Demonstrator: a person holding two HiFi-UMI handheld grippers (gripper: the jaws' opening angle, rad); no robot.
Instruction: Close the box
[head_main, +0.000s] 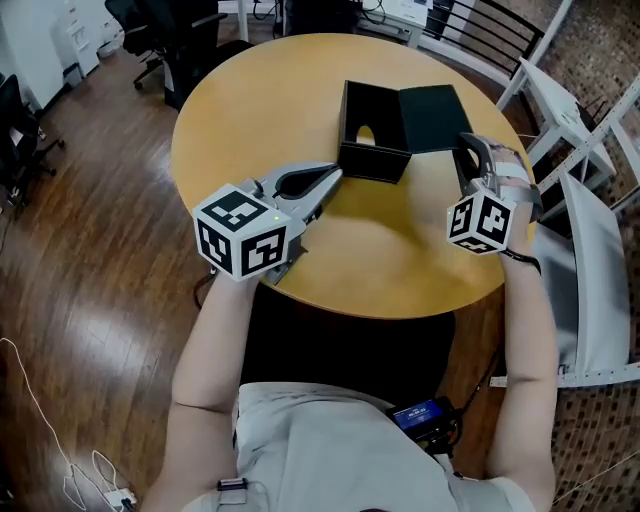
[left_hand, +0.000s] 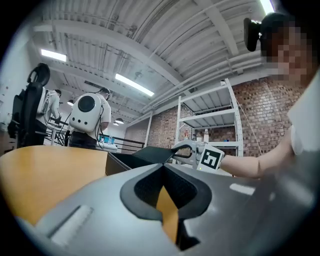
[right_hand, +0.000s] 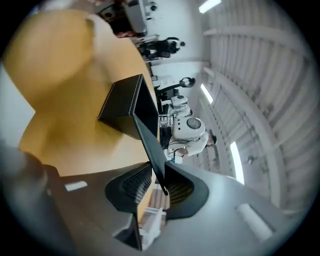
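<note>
An open black box (head_main: 375, 140) stands near the far side of the round wooden table (head_main: 400, 260). Its lid (head_main: 432, 118) lies folded out to the right. My right gripper (head_main: 467, 150) is at the lid's near right edge. In the right gripper view the thin lid (right_hand: 150, 145) runs in between the two pads, and the gripper (right_hand: 160, 182) is shut on it. My left gripper (head_main: 330, 178) rests low over the table by the box's front left corner, its tips together with nothing held. In the left gripper view the box (left_hand: 125, 162) shows just past the closed tips (left_hand: 162, 166).
A white folding frame (head_main: 580, 200) stands close to the table's right side. Black office chairs (head_main: 180, 40) are on the wooden floor at the back left. Two people stand in the background (left_hand: 95, 120) of the left gripper view.
</note>
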